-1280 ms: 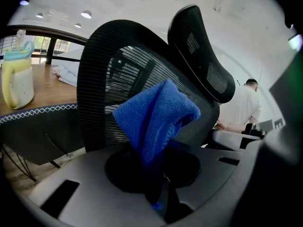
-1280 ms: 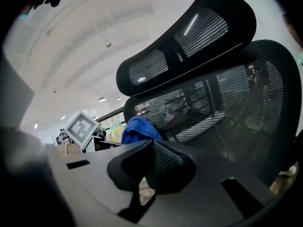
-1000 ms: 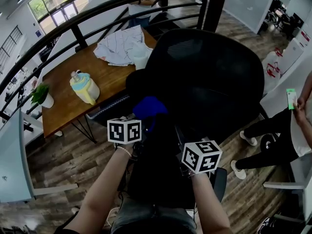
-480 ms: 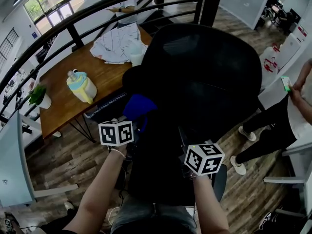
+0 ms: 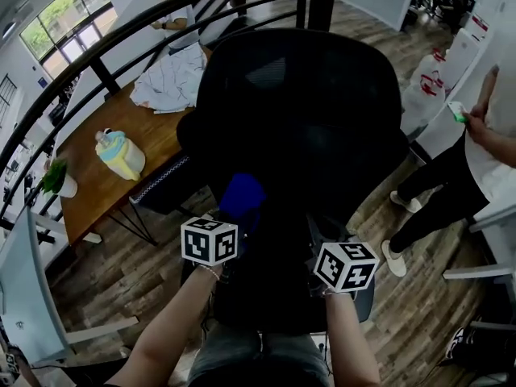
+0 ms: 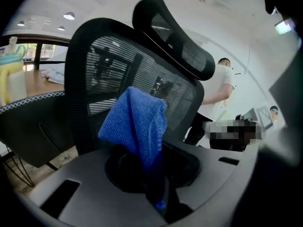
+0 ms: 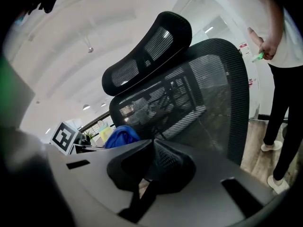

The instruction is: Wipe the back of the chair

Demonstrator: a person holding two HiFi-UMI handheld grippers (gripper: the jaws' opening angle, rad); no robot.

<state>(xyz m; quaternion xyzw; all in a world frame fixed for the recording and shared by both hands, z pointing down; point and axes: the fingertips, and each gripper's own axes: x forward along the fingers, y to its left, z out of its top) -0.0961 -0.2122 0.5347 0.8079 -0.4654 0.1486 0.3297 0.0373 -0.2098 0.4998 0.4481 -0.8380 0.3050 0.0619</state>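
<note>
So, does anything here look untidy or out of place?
Only one thing: a white striped cloth, perhaps a shirt, lies crumpled in a heap at the far end of the brown wooden table, not folded. The black mesh office chair stands upright and shows no damage.

Daylight from the windows (image 5: 60, 14) fills our head view evenly, yet the black chair (image 5: 306, 119) swallows detail. Our gripper views bend hard, darken at the corners and glare white overhead. We find the blue cloth (image 6: 135, 122) sharp, nearer parts blurred.
</note>
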